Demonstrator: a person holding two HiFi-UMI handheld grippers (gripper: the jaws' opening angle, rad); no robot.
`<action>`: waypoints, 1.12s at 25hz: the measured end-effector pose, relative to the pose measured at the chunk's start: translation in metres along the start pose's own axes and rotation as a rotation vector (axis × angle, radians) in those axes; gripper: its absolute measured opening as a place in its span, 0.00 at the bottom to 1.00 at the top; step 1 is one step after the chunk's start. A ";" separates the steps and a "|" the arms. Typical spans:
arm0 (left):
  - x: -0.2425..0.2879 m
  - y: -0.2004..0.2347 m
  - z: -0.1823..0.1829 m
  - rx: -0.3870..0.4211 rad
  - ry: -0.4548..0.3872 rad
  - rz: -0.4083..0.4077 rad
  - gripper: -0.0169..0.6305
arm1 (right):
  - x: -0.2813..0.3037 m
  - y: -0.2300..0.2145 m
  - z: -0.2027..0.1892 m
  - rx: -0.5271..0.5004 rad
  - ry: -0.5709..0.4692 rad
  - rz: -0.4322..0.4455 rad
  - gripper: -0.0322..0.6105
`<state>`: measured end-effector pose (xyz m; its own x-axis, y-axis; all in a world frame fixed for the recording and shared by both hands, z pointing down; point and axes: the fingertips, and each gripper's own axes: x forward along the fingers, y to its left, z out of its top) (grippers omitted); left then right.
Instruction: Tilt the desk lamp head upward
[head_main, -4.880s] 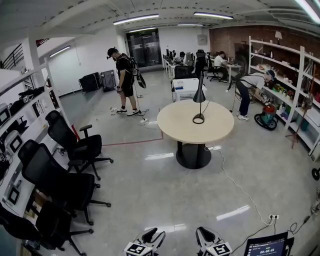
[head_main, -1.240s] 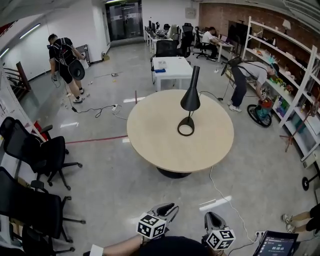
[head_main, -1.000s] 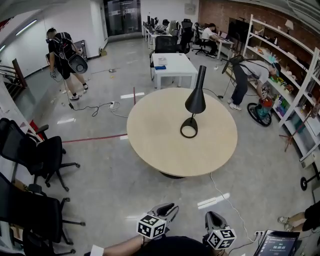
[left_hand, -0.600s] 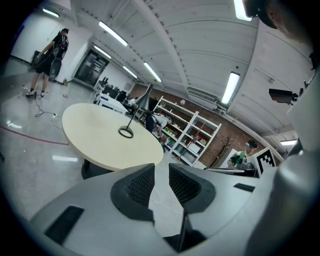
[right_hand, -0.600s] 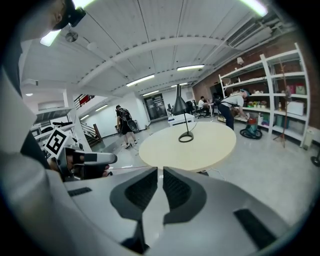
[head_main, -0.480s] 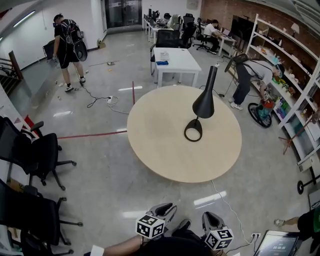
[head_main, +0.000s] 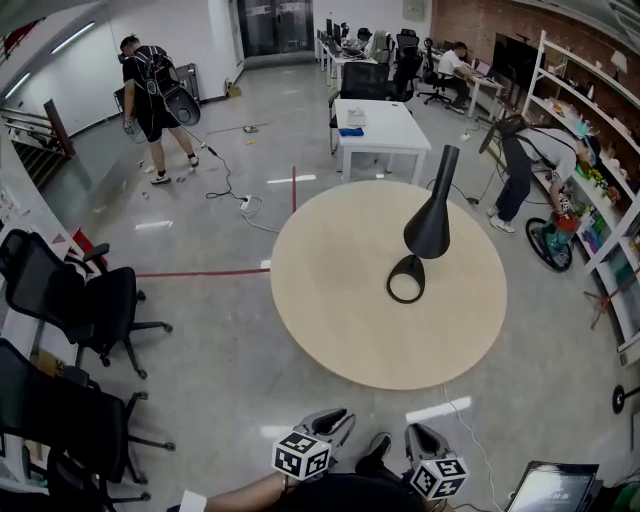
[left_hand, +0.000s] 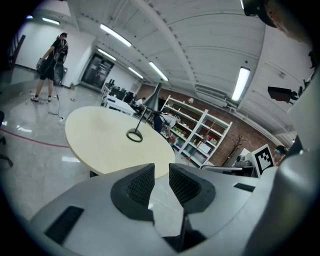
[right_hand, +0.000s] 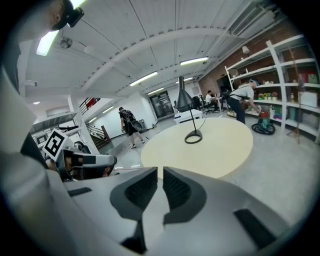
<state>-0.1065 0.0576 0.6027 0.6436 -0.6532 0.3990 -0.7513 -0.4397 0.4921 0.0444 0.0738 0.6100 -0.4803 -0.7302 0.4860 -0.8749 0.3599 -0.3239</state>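
Note:
A black desk lamp (head_main: 430, 226) stands on the round beige table (head_main: 340, 310), right of its middle. Its cone head points down over a ring base (head_main: 391, 290), and the stem leans up to the right. My left gripper (head_main: 335, 420) and right gripper (head_main: 421, 436) hang at the bottom edge over the floor, well short of the table. In the left gripper view the left gripper (left_hand: 161, 178) shows a narrow gap with nothing in it, and the lamp (left_hand: 155, 95) is far ahead. The right gripper (right_hand: 160, 181) likewise has a slim empty gap, facing the lamp (right_hand: 182, 100).
Black office chairs (head_main: 85, 300) line the left side. A person with a backpack (head_main: 150, 90) stands far left, and another bends at the shelves (head_main: 600, 150) on the right. A white desk (head_main: 375, 125) sits behind the table. A cable (head_main: 462, 420) and red tape (head_main: 200, 272) lie on the floor.
The round table and lamp have grown larger and shifted right in the head view as I came closer. Both grippers stay low at the bottom edge.

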 end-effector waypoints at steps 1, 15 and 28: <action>0.005 0.001 0.005 0.004 -0.002 0.007 0.17 | 0.006 -0.003 0.006 -0.004 -0.003 0.012 0.11; 0.110 -0.033 0.055 0.073 -0.006 0.035 0.17 | 0.030 -0.110 0.067 0.036 -0.056 0.042 0.11; 0.154 -0.031 0.077 0.044 -0.018 0.091 0.17 | 0.059 -0.156 0.090 0.043 -0.029 0.083 0.11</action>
<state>0.0050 -0.0763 0.5894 0.5697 -0.7024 0.4266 -0.8127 -0.4043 0.4196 0.1583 -0.0774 0.6158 -0.5484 -0.7159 0.4321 -0.8285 0.3952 -0.3968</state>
